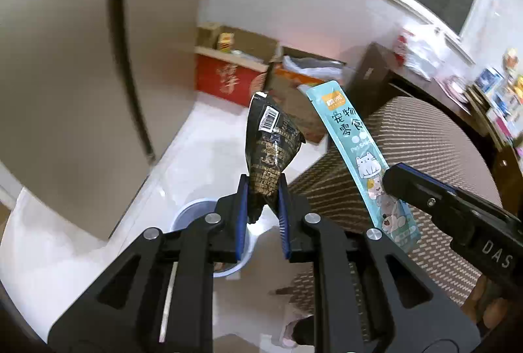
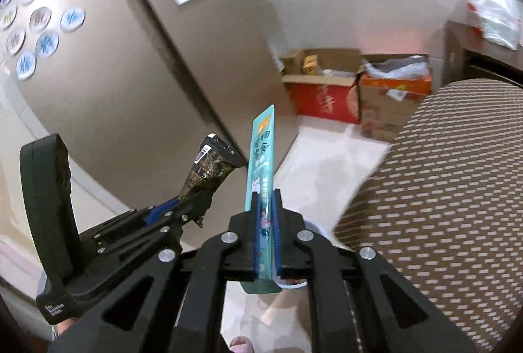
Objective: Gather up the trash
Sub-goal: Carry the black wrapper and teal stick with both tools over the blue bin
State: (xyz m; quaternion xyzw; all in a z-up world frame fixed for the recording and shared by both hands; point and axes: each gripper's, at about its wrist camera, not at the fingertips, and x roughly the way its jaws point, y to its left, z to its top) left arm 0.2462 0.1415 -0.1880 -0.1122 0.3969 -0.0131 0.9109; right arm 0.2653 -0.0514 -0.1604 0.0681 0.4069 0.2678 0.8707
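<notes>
The left gripper pinches a crumpled black wrapper above the round grey bin. Beside it, the right gripper pinches a long blue snack packet.

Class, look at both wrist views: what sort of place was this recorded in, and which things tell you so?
Most likely a lived-in home room. Opened cardboard boxes stand on the pale tiled floor against the wall, a table under a woven brown cloth stands beside them, and decorative round plates hang on the wall.
</notes>
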